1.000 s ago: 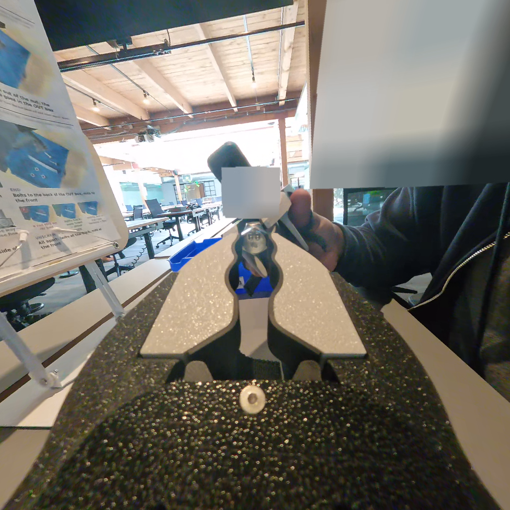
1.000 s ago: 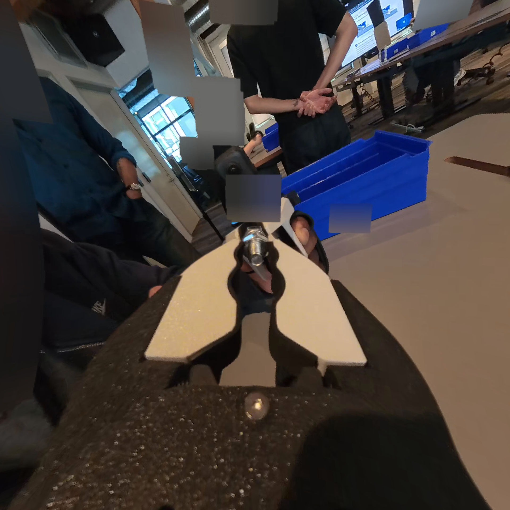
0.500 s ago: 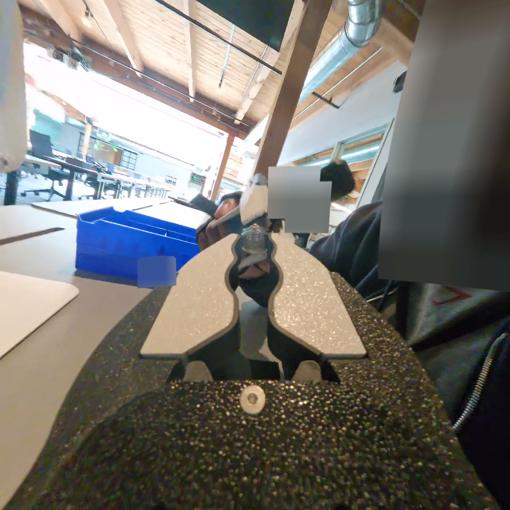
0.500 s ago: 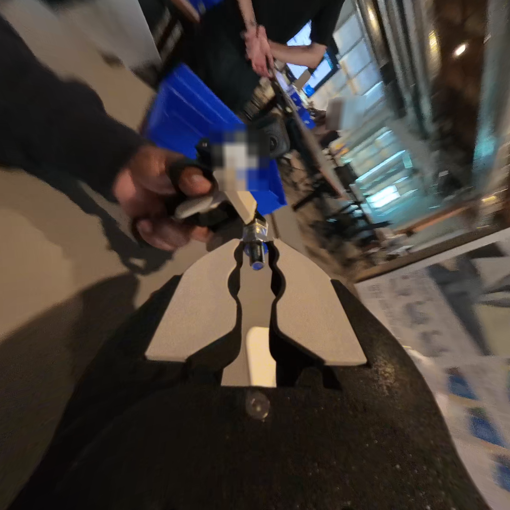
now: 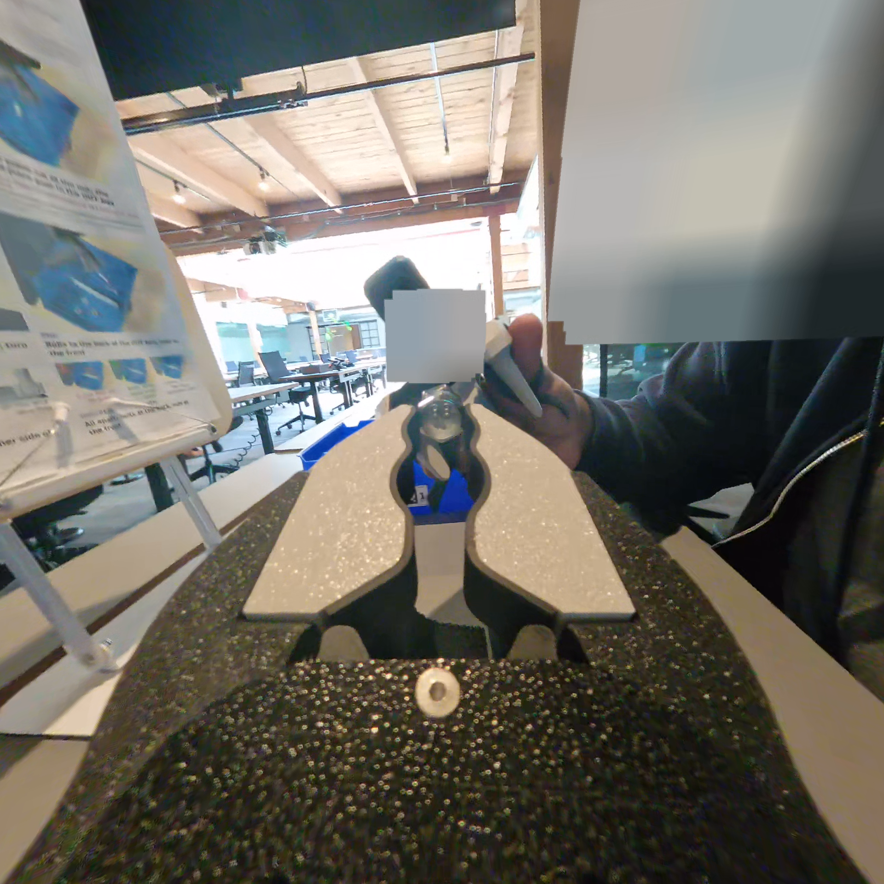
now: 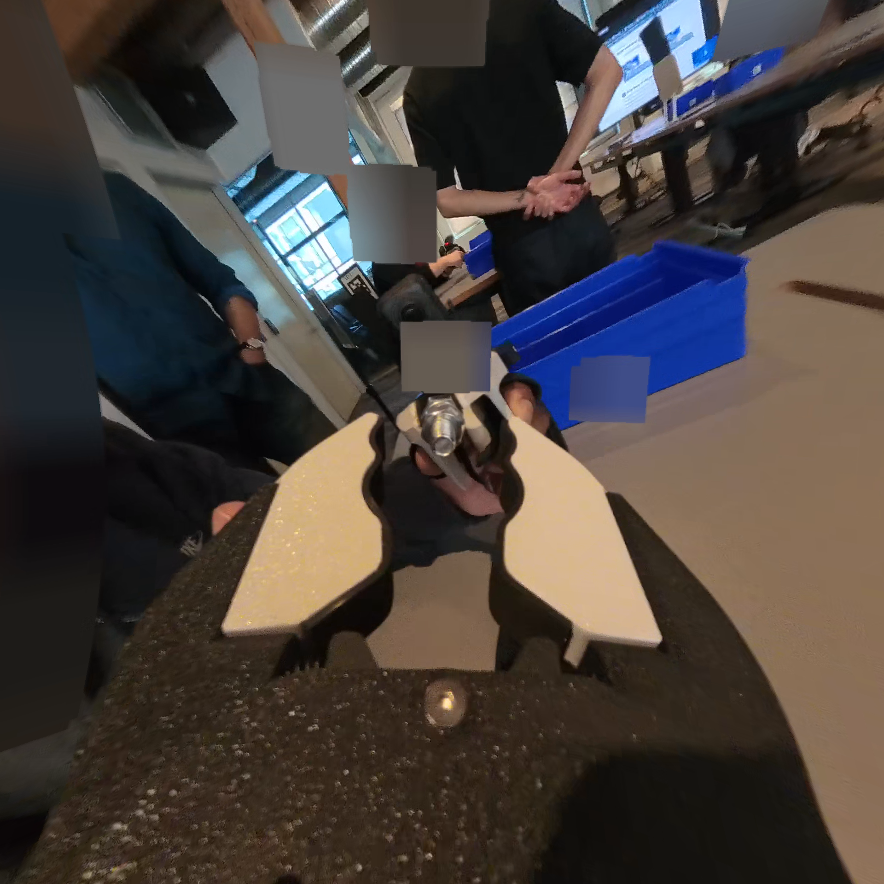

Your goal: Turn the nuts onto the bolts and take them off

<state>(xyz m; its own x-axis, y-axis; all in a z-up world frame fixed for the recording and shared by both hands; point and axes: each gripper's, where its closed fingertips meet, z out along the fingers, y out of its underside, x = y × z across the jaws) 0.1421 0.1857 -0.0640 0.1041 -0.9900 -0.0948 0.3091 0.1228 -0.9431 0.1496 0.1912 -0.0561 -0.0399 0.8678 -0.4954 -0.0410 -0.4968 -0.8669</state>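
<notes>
In the left wrist view my left gripper (image 5: 440, 414) is shut on the head of a silver bolt (image 5: 440, 423) and holds it in the air above the table. The right wrist view shows the same bolt (image 6: 442, 437) end-on, with a hex nut (image 6: 437, 412) threaded on it. My right gripper (image 6: 445, 425) faces the left one. It is open, with its fingertips (image 6: 368, 425) on either side of the nut and not touching it. The hand (image 5: 540, 406) holding the right gripper shows behind the bolt.
A blue bin (image 6: 646, 325) stands on the grey table (image 6: 741, 526) to the right; it also shows in the left wrist view (image 5: 330, 445). An instruction sheet on a stand (image 5: 86, 287) is on the left. Several people (image 6: 507, 143) stand beyond the table. Both grippers' tips are close together, under 4 cm apart.
Both grippers twisted about the bolt's axis half a second ago and have rolled back to level. The right gripper, shut on the nut before, has opened.
</notes>
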